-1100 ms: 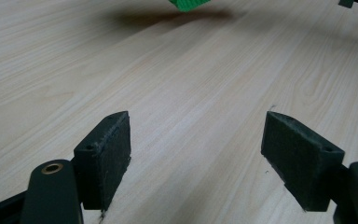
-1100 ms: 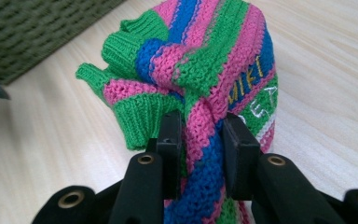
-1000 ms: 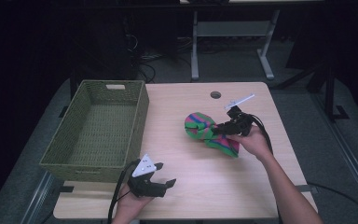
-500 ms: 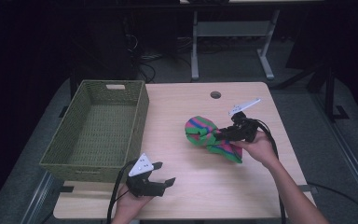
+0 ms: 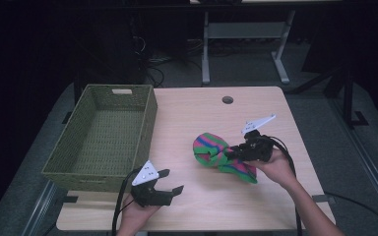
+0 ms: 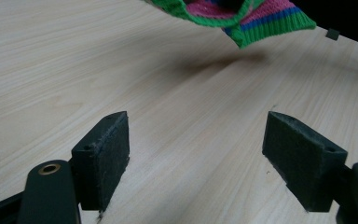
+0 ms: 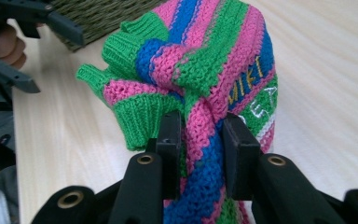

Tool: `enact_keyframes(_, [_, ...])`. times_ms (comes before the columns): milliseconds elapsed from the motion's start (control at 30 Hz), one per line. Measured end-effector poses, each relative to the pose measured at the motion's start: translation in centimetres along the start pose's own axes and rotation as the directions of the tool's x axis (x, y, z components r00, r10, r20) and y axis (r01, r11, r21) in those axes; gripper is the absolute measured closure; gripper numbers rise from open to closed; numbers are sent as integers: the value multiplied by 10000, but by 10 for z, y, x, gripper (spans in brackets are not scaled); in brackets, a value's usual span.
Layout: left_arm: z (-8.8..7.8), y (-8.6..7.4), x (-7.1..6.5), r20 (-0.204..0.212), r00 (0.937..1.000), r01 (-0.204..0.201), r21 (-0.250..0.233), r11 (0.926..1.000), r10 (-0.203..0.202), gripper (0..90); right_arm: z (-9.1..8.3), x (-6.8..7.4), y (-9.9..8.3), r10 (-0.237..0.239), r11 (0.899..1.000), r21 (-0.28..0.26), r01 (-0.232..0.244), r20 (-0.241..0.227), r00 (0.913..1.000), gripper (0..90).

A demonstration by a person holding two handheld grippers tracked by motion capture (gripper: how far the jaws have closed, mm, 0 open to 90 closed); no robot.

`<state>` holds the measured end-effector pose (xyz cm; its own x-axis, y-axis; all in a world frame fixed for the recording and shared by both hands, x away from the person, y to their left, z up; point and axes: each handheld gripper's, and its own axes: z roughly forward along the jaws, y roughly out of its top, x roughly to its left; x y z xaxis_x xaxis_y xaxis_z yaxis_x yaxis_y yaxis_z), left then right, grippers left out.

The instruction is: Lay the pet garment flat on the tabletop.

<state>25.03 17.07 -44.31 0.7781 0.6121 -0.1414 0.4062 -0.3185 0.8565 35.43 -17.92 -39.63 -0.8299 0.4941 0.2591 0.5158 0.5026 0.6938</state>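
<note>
Right gripper [image 5: 230, 151]: jaws pinch a bunched fold of the striped knit garment [image 5: 221, 156], green, pink and blue; the fabric hangs around the pads [image 7: 170, 135] in the right gripper view; the garment sits over the right half of the table [image 5: 197, 113], its lower end trailing toward the near edge. Left gripper [image 5: 172, 181]: jaws spread wide, nothing between them, low over bare wood near the front edge; woven green basket [image 5: 101, 135] at the table's left, just beside it.

pink, blue and green striped knit cloth [image 7: 205, 70], perhaps yellow lettering; olive-green woven basket [image 5: 103, 135]
</note>
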Motion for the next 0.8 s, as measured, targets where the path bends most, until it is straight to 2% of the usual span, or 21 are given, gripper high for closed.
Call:
enact_keyframes(200, [0, 0, 0, 50, 10000, 74, -78, 9999, -74, 225, 15, 12, -12, -225, 9976, 647, 235, -150, 9996, 706])
enact_keyframes(300, [-1, 0, 0, -1, 10000, 96, -76, 9999, -96, 225, 24, 17, -17, -212, 9963, 830, 242, -371, 9991, 705])
enact_keyframes(433, [-1, 0, 1, 15, 10000, 94, -97, 9999, -94, 225, 36, 22, -23, -334, 9914, 1251, 374, -344, 9989, 701])
enact_keyframes(567, [-1, 0, 1, 59, 9999, 154, -105, 9998, -154, 225, 44, 26, -27, -339, 9899, 1357, 409, -535, 9980, 694])
enact_keyframes(633, [-1, 0, 1, 64, 9999, 127, -138, 9998, -126, 225, 48, 29, -30, -342, 9877, 1502, 431, -615, 9975, 685])
enact_keyframes(733, [-1, 0, 0, 75, 9999, 105, -153, 9998, -103, 225, 56, 33, -34, -621, 9837, 1649, 719, -638, 9960, 653])
enact_keyframes(800, [-1, 0, 1, 79, 9999, 122, -116, 9999, -121, 225, 59, 36, -35, -580, 9813, 1798, 692, -666, 9961, 618])
